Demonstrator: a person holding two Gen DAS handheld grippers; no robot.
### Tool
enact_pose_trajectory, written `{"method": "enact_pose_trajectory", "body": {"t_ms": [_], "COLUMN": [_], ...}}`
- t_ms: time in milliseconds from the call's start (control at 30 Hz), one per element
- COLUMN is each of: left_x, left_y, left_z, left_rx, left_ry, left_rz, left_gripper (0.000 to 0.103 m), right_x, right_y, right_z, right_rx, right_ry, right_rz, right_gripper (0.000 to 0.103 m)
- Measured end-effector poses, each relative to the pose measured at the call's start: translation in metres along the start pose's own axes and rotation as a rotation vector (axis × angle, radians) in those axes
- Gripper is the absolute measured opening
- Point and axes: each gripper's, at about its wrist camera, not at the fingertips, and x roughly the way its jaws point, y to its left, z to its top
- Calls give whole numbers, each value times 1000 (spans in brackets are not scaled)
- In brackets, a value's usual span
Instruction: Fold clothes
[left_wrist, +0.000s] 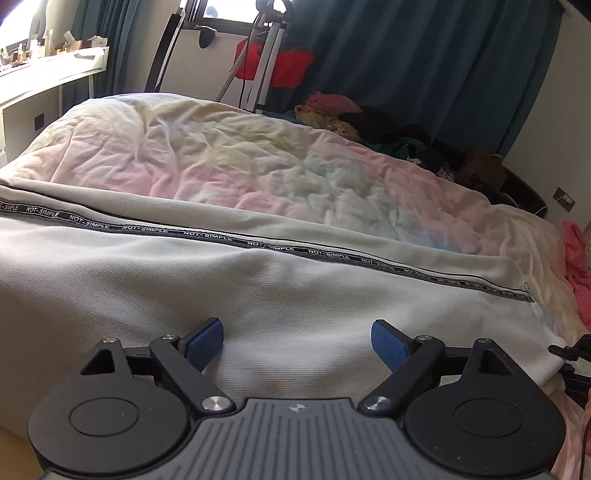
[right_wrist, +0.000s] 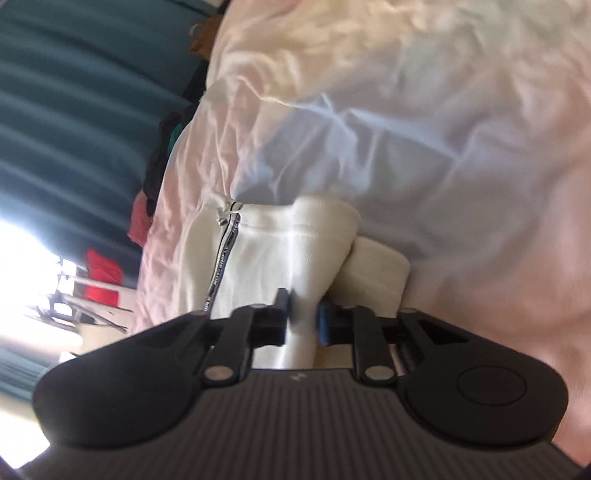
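Observation:
A white ribbed garment (left_wrist: 155, 280) lies spread across the bed, with a black "NOT-SIMPLE" tape stripe (left_wrist: 266, 248) running along it. My left gripper (left_wrist: 297, 341) hovers just over the cloth with its blue-padded jaws wide apart and nothing between them. In the right wrist view, which is rolled sideways and blurred, my right gripper (right_wrist: 303, 317) is shut on a bunched end of the same white garment (right_wrist: 291, 243). The cloth folds over there, and the stripe (right_wrist: 225, 254) runs down its left side. A bit of the right gripper (left_wrist: 570, 354) shows at the left view's right edge.
A pastel pink and white duvet (left_wrist: 229, 155) covers the bed. A heap of mixed clothes (left_wrist: 354, 118) lies at its far side. Teal curtains (left_wrist: 424, 55), a stand with a red item (left_wrist: 280, 68), a white desk (left_wrist: 48, 74) and pink cloth (left_wrist: 578, 258) surround the bed.

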Motion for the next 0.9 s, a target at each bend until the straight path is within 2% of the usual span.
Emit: {"method": "enact_pose_trajectory", "body": {"t_ms": [200,333,533,667,733,833,867,900], "left_x": [-1,-6,-12,-15,-16,-18,-17,-17], "left_y": [1,3,6,5,4,4,4,3], "left_z": [0,0,-3,-8,-9,-11,-12,-12], "left_rx": [4,-9,-19,-5,1,7,10,13], "left_ry": [0,6,13,11,8,6,6,5], "left_rz": [-8,-20,-29,-15,-9,0,3,7], "left_gripper": [89,89,89,89,89,89,89,89], "right_x": [-19,-34,-39,-44,-48,-52,-53,-53], "right_y": [12,12,-1,-14,-18,-25,-29,-29], "right_z": [-3,-3,1,-2,-3,-4,-5,-6], "right_rx": [-36,25,35,150,172,215,238,239], "right_ry": [-86,-120,-63,-37,-25,0,16,33], "right_rz": [31,47,-32,17,11,-3,-5,-3], "right_gripper": [5,5,5,7,8,14,29,51]}}
